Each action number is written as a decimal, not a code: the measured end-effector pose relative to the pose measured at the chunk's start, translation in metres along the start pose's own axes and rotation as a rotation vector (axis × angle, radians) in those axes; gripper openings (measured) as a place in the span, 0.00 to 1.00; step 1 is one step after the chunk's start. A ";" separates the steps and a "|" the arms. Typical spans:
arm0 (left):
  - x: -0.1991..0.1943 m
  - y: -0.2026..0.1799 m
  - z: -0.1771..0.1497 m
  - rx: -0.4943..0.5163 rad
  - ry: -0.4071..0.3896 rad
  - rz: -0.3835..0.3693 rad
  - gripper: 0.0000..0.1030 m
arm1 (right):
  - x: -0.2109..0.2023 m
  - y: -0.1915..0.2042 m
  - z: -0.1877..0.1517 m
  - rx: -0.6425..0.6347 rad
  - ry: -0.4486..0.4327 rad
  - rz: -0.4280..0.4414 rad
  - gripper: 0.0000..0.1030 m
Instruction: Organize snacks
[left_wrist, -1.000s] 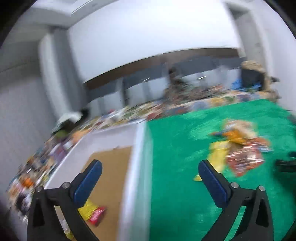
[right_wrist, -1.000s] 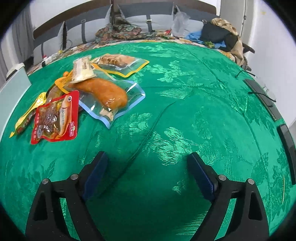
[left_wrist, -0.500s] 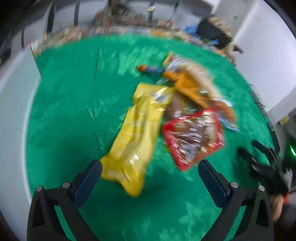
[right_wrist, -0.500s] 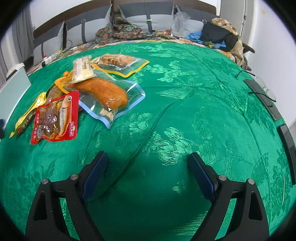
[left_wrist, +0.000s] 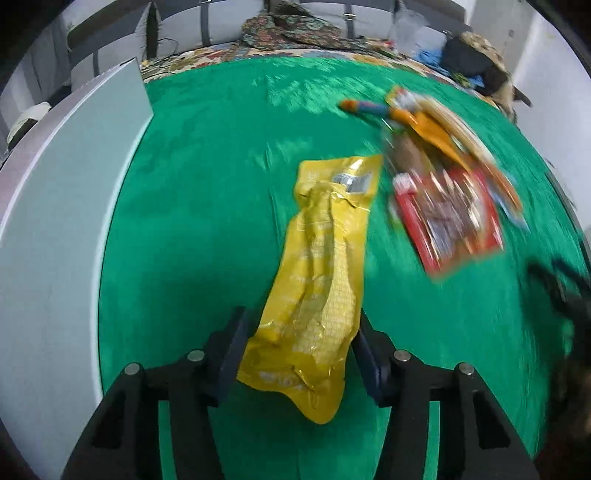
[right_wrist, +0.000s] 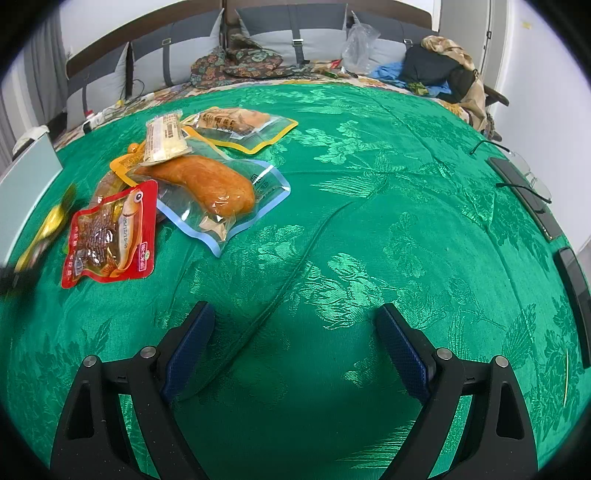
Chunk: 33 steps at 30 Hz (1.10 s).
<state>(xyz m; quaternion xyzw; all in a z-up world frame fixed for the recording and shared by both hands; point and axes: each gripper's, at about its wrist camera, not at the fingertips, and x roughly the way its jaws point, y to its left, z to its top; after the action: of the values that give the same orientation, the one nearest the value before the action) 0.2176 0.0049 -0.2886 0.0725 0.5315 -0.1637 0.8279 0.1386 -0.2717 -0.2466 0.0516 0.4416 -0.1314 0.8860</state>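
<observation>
- A long, crinkled yellow snack packet (left_wrist: 321, 273) with a white label is gripped at its near end by the left tool (left_wrist: 301, 354).
- It lies on the green cloth (left_wrist: 207, 206), beside the red fish packet (left_wrist: 448, 214).
- The right tool (right_wrist: 295, 350) is held wide apart, with nothing between its fingers.

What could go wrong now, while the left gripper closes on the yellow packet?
1. The left gripper pinches only the near end of the yellow packet; the long free part could sag, swing or slip out when lifted.
2. The far end lies close to the red fish packet, so a drag might disturb the pile.
3. The left view is blurred by motion, so the grip may be off centre; the white bin wall stands close on the left.
</observation>
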 end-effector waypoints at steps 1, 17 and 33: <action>-0.006 -0.001 -0.011 0.004 0.002 -0.015 0.67 | 0.000 0.000 0.000 0.000 0.000 0.000 0.89; -0.005 -0.014 -0.032 0.026 -0.070 0.036 1.00 | 0.001 0.001 0.000 0.002 0.000 0.006 0.90; 0.048 -0.008 0.071 0.021 -0.179 0.035 1.00 | 0.031 0.022 0.037 0.025 0.005 -0.019 0.93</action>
<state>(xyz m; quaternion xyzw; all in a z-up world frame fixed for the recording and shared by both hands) 0.2940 -0.0331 -0.3011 0.0753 0.4525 -0.1606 0.8739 0.1911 -0.2641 -0.2497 0.0588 0.4427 -0.1450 0.8829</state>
